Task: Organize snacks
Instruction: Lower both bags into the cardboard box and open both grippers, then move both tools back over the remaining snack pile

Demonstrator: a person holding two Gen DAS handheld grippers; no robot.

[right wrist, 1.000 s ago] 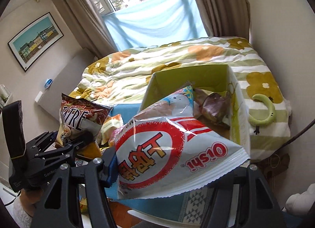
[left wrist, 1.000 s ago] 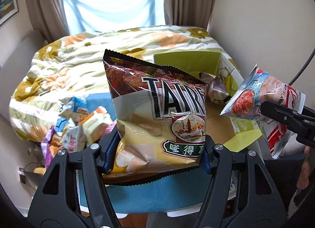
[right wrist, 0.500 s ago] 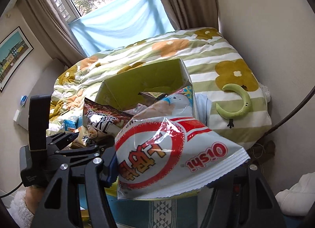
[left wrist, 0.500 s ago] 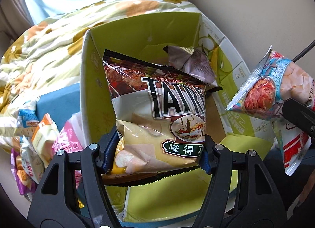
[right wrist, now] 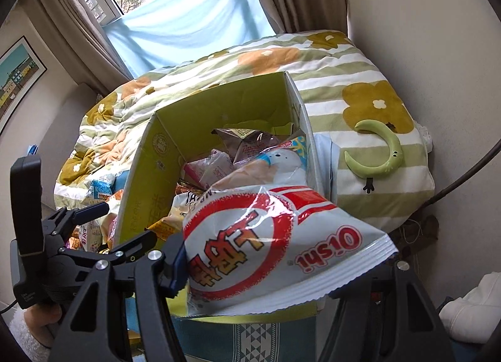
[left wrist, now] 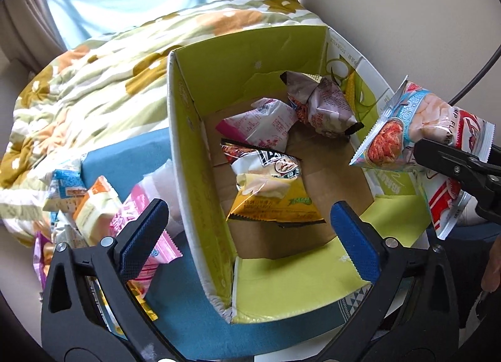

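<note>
Snacks are lying inside the green-lined cardboard box (left wrist: 200, 155), which is sitting on a blue cloth (left wrist: 125, 158) beside the flowered quilt (left wrist: 94, 80); the yellow-and-brown chip bag (left wrist: 269, 190) is resting on the box floor near the left wall, tilted, with a white-and-pink packet (left wrist: 263, 124) just behind it and a crumpled silvery packet (left wrist: 322, 102) lying toward the far right corner of the box; the left gripper (left wrist: 250, 230) is hovering over the near edge of the box with its blue-padded jaws spread wide apart and nothing between them; the right gripper (right wrist: 275, 271) is clamping the white-and-red Oishi bag (right wrist: 281, 243), which is sticking out forward and upside down in the right wrist view, its far end reaching over the near right corner of the box; in the left wrist view the same bag (left wrist: 419, 133) is hanging at the right rim of the box, above the right wall; outside the box, along its left wall, a pile of loose packets (left wrist: 94, 205) is lying on the blue cloth, a pink one (left wrist: 137, 221) touching the wall; a green crescent-shaped toy (right wrist: 382, 155) is lying on the quilt to the right of the box, well apart from it; a framed picture (right wrist: 15, 77) is hanging on the left wall of the room.
</note>
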